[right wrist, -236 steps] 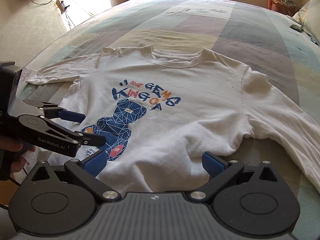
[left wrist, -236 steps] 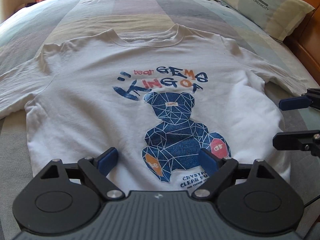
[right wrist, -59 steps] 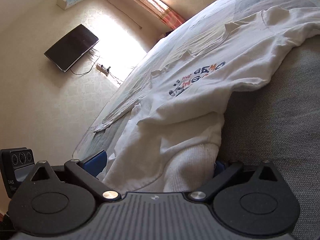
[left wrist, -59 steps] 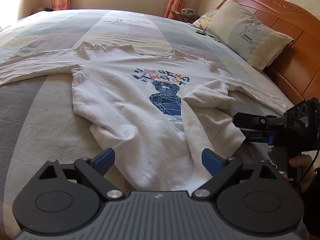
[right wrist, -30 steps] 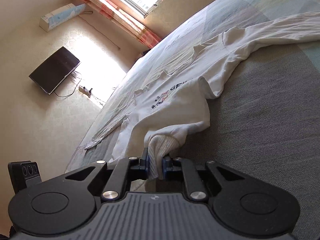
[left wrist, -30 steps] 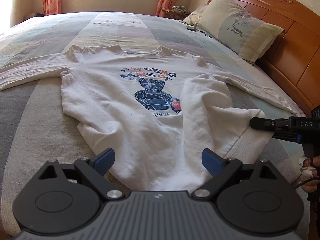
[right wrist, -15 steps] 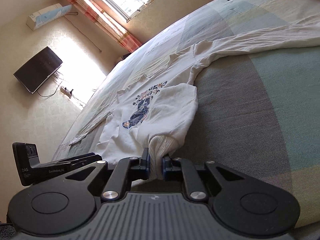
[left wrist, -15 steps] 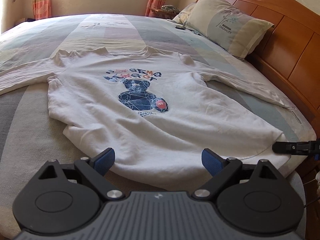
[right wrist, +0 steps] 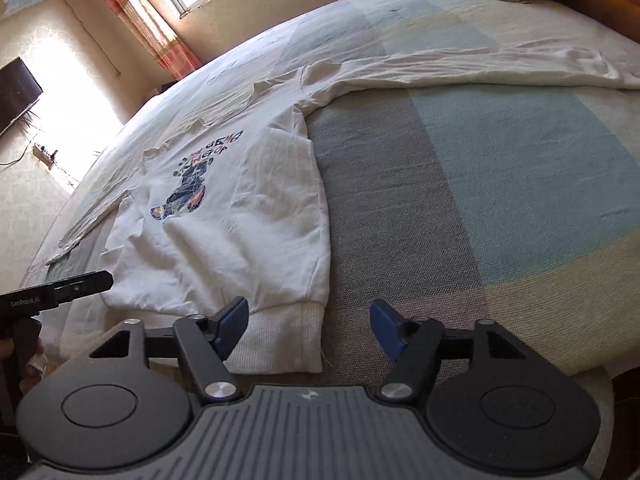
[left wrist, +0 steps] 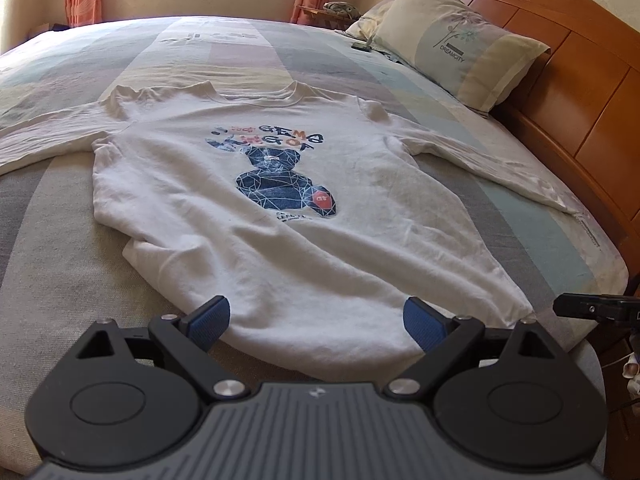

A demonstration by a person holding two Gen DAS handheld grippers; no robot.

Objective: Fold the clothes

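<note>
Sweatshirt (left wrist: pixel 280 220): it lay flat and print-up on the bed (left wrist: pixel 60 240); its long axis ran from the hem nearest you up to the collar at the far end; both sleeves were spread out to the sides.
Left gripper (left wrist: pixel 316 318): your jaws stood wide apart and held nothing; they hovered just short of the middle of the hem.
Right gripper (right wrist: pixel 308 330): your jaws were also spread and empty; the ribbed hem corner (right wrist: pixel 280 336) lay between them, nearer the left finger, so this hand was the closer one for a corner pinch.
Next move, as a guess: each hand would need its own hem corner; yours on the left sat mid-hem, well off its corner.
Views: the left wrist camera showed the whole garment, the pillow (left wrist: pixel 452 44) and the headboard (left wrist: pixel 580 60); the right wrist camera alone showed the rib lying inside your jaws.
</note>
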